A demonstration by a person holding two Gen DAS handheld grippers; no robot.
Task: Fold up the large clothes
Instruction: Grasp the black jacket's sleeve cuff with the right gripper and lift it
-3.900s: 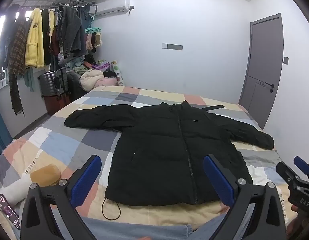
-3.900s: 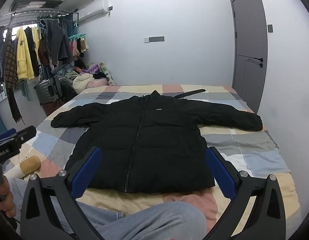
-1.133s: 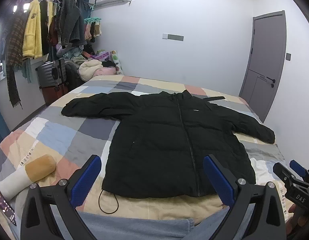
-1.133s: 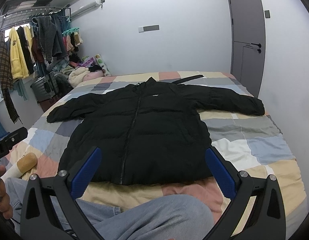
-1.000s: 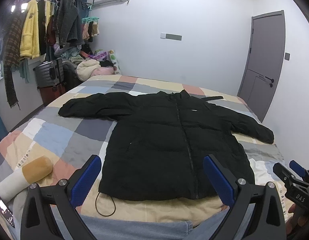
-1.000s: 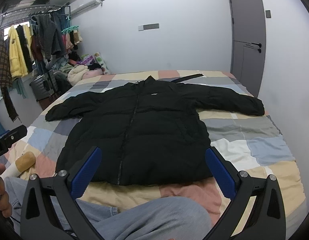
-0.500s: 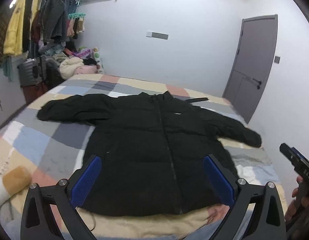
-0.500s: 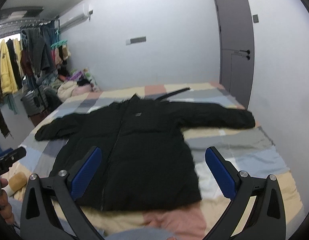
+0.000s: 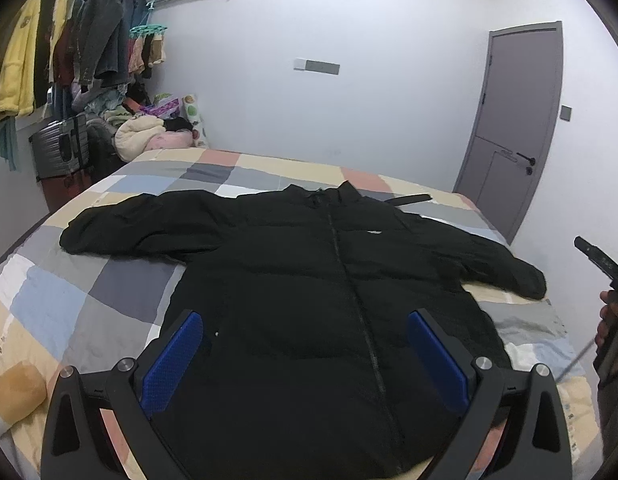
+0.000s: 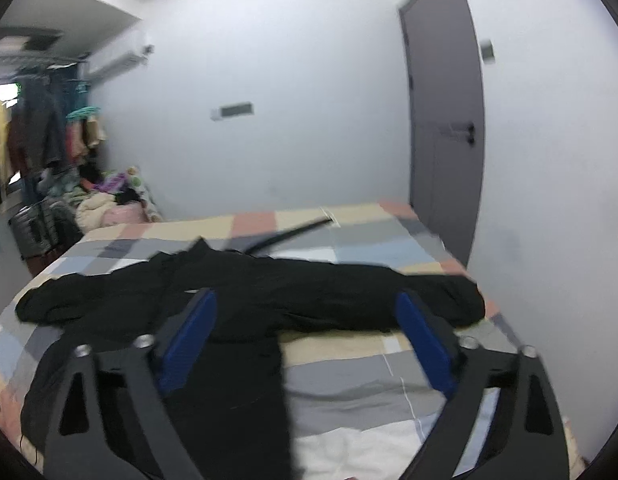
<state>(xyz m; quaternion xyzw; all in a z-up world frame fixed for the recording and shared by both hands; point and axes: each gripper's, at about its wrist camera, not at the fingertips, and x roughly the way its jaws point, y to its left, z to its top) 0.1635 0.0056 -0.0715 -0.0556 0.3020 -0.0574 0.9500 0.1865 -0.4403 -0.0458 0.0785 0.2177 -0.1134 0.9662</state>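
Black jacket (image 9: 309,300) flat on bed (image 9: 109,280), sleeves out. Left hand-held gripper (image 9: 305,356) wide open, empty. Right hand-held gripper (image 10: 305,332) just been closing, nothing between pads. Grab right sleeve (image 10: 409,296) near cuff, fold across chest, keep low.

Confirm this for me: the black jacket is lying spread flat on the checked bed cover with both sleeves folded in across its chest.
Not quite. The black jacket does lie flat on the checked bed cover, but both sleeves stretch straight out to the sides, unfolded. The left wrist view shows it.
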